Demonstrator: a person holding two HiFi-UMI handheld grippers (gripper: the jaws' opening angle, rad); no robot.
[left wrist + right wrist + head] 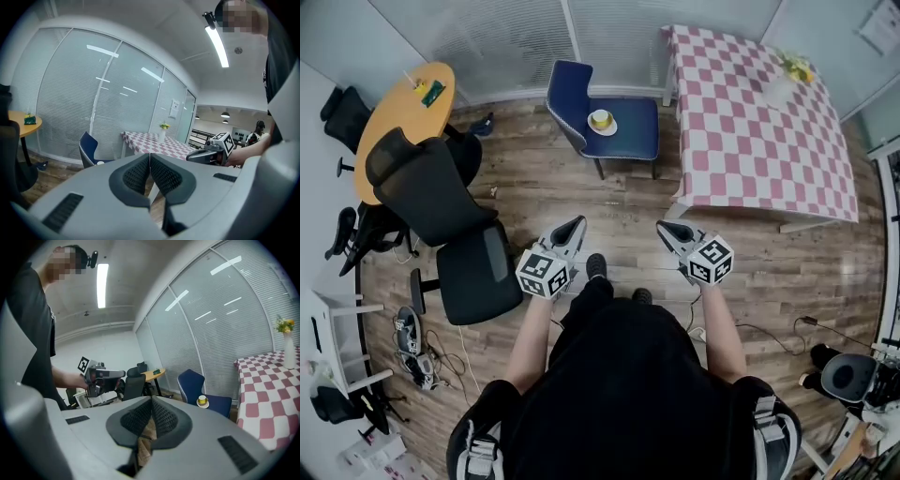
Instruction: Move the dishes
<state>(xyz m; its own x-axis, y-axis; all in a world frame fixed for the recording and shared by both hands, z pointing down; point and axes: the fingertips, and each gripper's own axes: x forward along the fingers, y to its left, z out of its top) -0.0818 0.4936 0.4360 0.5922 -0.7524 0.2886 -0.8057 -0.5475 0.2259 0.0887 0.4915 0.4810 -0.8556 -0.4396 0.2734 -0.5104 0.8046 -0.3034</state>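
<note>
A yellow cup on a white saucer (601, 121) stands on the seat of a blue chair (639, 129) ahead of me; in the right gripper view the cup (202, 401) appears right of the jaws. My left gripper (578, 223) and right gripper (661, 228) are held side by side over the wooden floor, well short of the chair. Both are shut with nothing between their pads. In the left gripper view the left gripper (150, 157) has its pads pressed together, and the right gripper (151, 401) looks the same in its own view.
A table with a pink checked cloth (759, 131) stands at the right and bears a vase of flowers (783, 84). At the left are black office chairs (441, 211) and a round orange table (398, 117). Cables and shoes lie on the floor.
</note>
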